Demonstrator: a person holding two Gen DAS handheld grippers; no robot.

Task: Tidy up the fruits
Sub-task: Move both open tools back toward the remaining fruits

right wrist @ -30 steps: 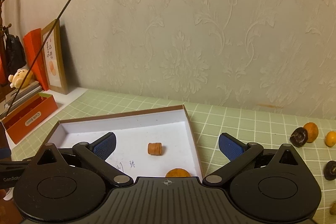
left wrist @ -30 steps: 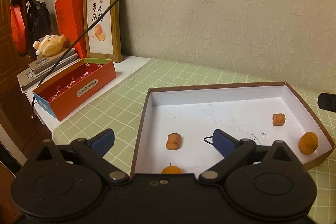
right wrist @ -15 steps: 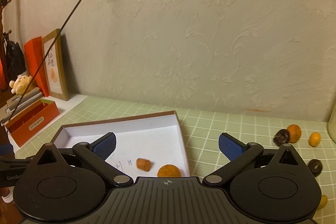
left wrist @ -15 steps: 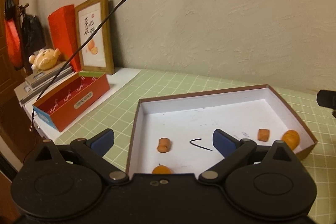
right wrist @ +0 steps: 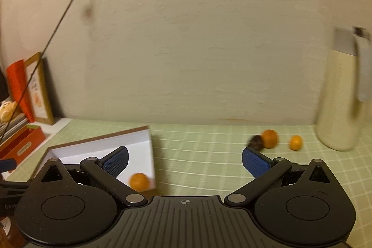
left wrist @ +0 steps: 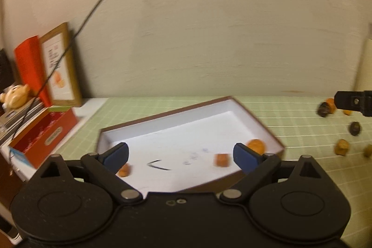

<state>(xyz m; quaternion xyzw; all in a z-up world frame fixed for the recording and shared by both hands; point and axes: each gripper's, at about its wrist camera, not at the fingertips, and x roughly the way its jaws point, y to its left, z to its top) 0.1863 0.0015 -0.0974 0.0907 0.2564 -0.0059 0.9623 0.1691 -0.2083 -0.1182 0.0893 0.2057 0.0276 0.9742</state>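
With both the left gripper (left wrist: pixel 181 155) and the right gripper (right wrist: pixel 184 160) held wide and empty, the little round fruits (right wrist: pixel 269 138) near the table's (right wrist: pixel 197 155) back edge look light, soft and rolly, so each is best pinched gently across its middle.
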